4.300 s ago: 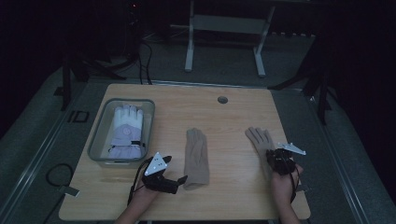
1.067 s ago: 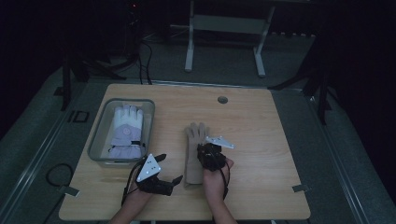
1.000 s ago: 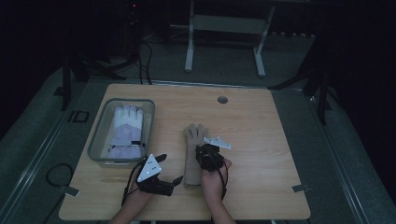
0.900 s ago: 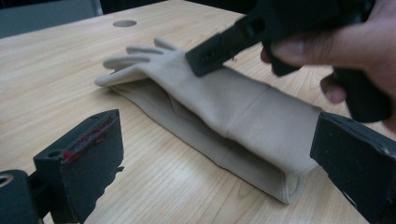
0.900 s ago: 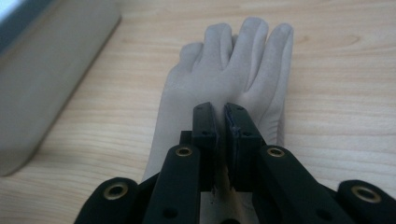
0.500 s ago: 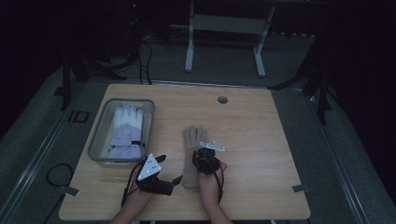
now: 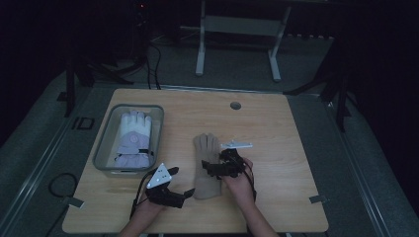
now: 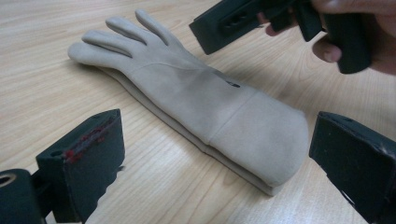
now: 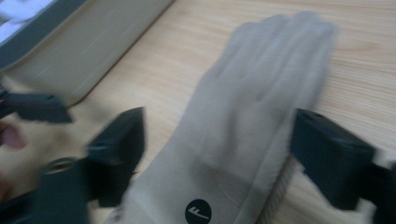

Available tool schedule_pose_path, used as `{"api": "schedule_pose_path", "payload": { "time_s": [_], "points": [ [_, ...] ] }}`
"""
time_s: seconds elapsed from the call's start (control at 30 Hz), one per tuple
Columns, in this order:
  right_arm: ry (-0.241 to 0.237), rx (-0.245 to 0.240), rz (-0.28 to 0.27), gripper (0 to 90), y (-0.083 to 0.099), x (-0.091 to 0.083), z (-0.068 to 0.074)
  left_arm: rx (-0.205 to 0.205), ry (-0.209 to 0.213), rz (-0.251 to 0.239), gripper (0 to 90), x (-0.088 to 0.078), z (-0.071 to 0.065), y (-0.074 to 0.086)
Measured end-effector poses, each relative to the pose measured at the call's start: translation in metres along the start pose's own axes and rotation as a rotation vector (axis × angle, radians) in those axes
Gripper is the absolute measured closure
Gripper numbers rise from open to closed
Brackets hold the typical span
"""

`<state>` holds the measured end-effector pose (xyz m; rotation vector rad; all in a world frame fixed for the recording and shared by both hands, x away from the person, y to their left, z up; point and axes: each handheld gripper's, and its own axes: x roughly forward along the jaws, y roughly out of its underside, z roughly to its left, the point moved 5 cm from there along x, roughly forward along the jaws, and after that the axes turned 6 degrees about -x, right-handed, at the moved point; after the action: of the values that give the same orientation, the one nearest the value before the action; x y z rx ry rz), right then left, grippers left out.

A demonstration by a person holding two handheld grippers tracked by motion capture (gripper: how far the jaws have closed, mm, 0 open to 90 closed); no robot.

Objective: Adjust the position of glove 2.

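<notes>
Two beige gloves [image 7: 206, 165] lie stacked mid-table [image 7: 286, 128]. Right gripper [image 7: 213, 169] hovers over them, jaws just opened wide, grasping nothing. Left gripper [image 7: 187, 193] waits released at the cuff. A tray [image 7: 101, 148] holds white gloves [image 7: 133, 140].

Black grippers [image 7: 197, 191] with blocky fingers [image 8: 81, 165], grey three-cornered top plates, trailing cables.
</notes>
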<state>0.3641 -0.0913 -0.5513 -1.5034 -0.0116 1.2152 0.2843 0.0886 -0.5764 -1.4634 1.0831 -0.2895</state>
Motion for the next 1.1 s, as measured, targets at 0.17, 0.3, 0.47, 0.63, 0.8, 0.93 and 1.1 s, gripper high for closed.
{"api": "schedule_pose_path", "payload": {
  "time_s": [0.17,0.3,0.47,0.63,0.8,0.93,1.1],
  "points": [
    [-0.044,-0.121,0.029,15.9,0.0,-0.003,-0.009,-0.026,-0.01,-0.005,3.5,0.0,0.0,-0.003],
    [-0.048,-0.209,0.042,16.7,0.0,-0.008,-0.018,-0.021,-0.007,-0.001,3.5,0.0,-0.002,-0.002],
    [-0.042,-0.287,0.028,16.6,0.002,-0.019,-0.03,-0.024,-0.01,-0.006,3.5,-0.002,-0.005,-0.002],
    [-0.074,-0.279,0.048,16.3,0.007,-0.032,-0.039,-0.034,-0.028,0.024,3.9,-0.004,-0.004,0.002],
    [-0.109,-0.245,0.034,12.2,0.012,-0.037,-0.04,-0.048,-0.048,0.026,4.4,-0.009,-0.003,0.006],
    [-0.087,-0.316,0.008,9.9,0.018,-0.036,-0.032,-0.045,-0.052,0.041,6.9,-0.009,-0.005,0.008],
    [-0.086,-0.297,0.007,18.2,0.015,-0.033,-0.034,-0.032,-0.022,0.026,14.0,-0.008,-0.008,0.006]
  ]
}}
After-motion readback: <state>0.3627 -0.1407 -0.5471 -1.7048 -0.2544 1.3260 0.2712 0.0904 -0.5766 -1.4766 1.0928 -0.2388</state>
